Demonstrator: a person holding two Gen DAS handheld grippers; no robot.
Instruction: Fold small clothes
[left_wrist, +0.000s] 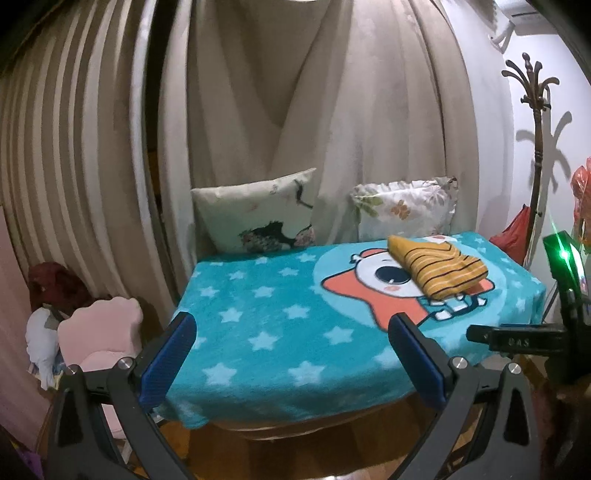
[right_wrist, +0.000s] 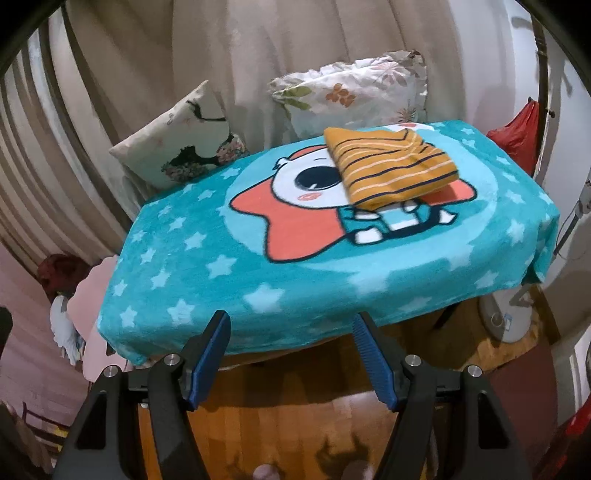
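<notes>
A folded shirt sits on the blue blanket.
The yellow striped shirt (left_wrist: 436, 268) lies folded at the far right of the star blanket (left_wrist: 258, 325). The left gripper (left_wrist: 291, 354) and right gripper (right_wrist: 291, 354) hold nothing, fingers spread apart.

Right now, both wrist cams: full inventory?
garment: 1, mustard with dark and white stripes, folded, far right part of the blanket
blanket: 1, teal with pale stars and a cartoon star figure, covering the table
pillows: 2, pale floral prints, behind the table against the curtain
curtain: beige, backdrop
coat stand: 1, dark wood, far right
red bag: 1, right of the table
pink cushion: 1, left of the table
left gripper: open, empty, near edge
right gripper: open, empty, near edge
</notes>
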